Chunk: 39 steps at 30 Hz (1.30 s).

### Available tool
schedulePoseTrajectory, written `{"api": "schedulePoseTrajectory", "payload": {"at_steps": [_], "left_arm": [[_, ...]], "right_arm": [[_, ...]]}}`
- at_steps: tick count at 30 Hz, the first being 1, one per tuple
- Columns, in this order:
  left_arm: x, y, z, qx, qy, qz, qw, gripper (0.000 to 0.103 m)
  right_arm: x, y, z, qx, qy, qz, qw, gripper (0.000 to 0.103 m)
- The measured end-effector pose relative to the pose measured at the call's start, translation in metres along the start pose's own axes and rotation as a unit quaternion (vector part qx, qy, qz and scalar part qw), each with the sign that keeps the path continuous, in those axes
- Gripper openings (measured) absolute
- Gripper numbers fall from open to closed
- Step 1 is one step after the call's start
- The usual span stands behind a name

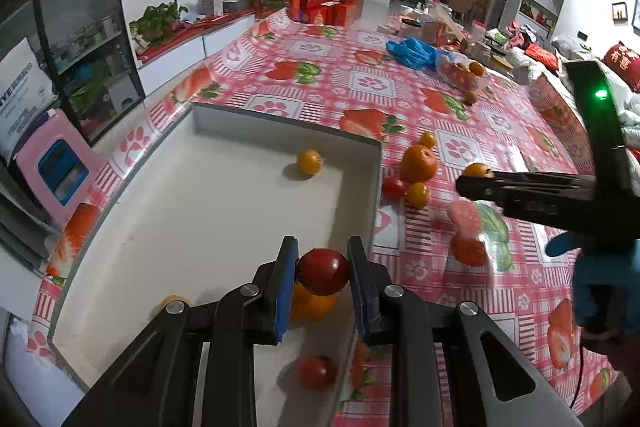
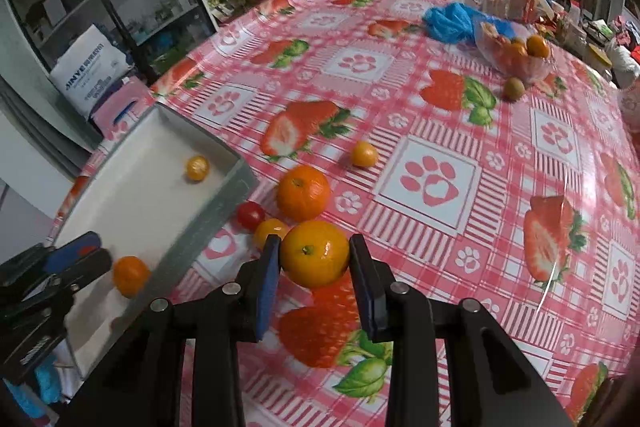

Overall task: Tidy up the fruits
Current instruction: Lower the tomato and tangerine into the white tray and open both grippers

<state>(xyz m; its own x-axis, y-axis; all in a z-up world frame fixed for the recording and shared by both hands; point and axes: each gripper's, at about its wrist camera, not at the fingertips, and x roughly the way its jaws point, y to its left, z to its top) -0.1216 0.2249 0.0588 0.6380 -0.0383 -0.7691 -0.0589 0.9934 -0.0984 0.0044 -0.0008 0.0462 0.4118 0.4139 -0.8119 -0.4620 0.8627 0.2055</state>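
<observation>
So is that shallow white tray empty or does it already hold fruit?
Not empty: the shallow white tray holds a small orange citrus, a red tomato and more fruit.

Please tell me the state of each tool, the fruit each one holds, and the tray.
Left tool: shut on a small red tomato, held above the tray.
Right tool: shut on a round orange mandarin, over the tablecloth.
Shallow white rectangular tray: on the table, holds a few fruits.

A tray (image 1: 288, 123) sits on the table's (image 2: 500, 227) left side, holding a kumquat (image 1: 309, 161) near its far wall. Just right of it lie an orange (image 2: 303, 192), a tomato (image 2: 250, 215) and another kumquat (image 2: 364, 154).
</observation>
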Motion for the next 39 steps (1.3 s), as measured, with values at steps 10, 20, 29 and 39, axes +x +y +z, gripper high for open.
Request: {"api": "schedulePoseTrajectory", "payload": {"at_steps": [10, 20, 29, 39], "left_arm": [[-0.006, 0.031, -0.007, -0.014, -0.011, 0.017, 0.9997, 0.027], [-0.006, 0.067, -0.012, -0.043, -0.016, 0.033, 0.9984, 0.027], [0.000, 0.085, -0.019, -0.057, -0.011, 0.031, 0.9978, 0.027], [0.004, 0.095, -0.022, -0.070, -0.004, 0.024, 0.9973, 0.027]], "right_arm": [[-0.003, 0.063, 0.013, -0.051, -0.005, 0.025, 0.998, 0.037], [0.021, 0.113, 0.014, -0.088, 0.017, 0.040, 0.995, 0.037], [0.041, 0.136, 0.011, -0.105, 0.041, 0.035, 0.993, 0.037], [0.050, 0.142, 0.009, -0.110, 0.058, 0.030, 0.992, 0.038]]}}
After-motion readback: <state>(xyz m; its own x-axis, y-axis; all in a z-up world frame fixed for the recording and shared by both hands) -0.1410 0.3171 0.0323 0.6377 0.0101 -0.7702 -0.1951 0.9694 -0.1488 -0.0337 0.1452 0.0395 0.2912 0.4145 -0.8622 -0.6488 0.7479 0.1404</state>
